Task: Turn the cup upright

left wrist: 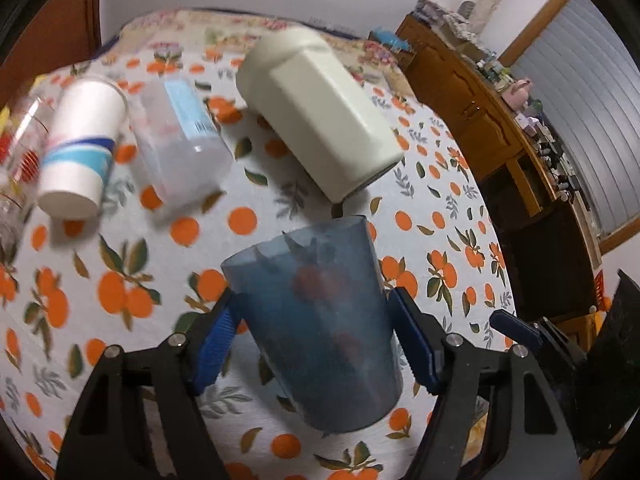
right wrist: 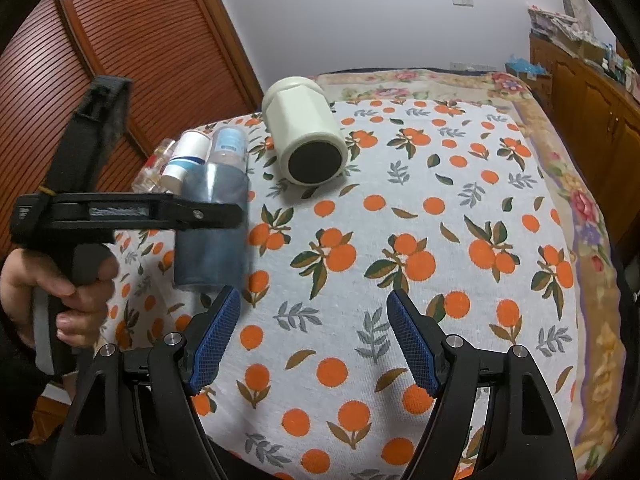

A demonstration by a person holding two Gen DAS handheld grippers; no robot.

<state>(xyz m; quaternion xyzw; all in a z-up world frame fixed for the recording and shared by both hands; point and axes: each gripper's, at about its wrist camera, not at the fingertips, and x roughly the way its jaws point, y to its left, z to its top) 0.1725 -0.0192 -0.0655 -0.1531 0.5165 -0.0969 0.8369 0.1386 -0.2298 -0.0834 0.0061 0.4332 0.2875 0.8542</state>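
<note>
A translucent blue plastic cup sits between the blue pads of my left gripper, held above the orange-print tablecloth, tilted, with its open rim toward the far side. In the right wrist view the same cup hangs in the left gripper at the left, blurred. My right gripper is open and empty over the cloth near the front.
A cream jar lies on its side behind the cup; it also shows in the right wrist view. A white paper cup, a clear bottle and a glass lie at the left. A wooden cabinet stands right.
</note>
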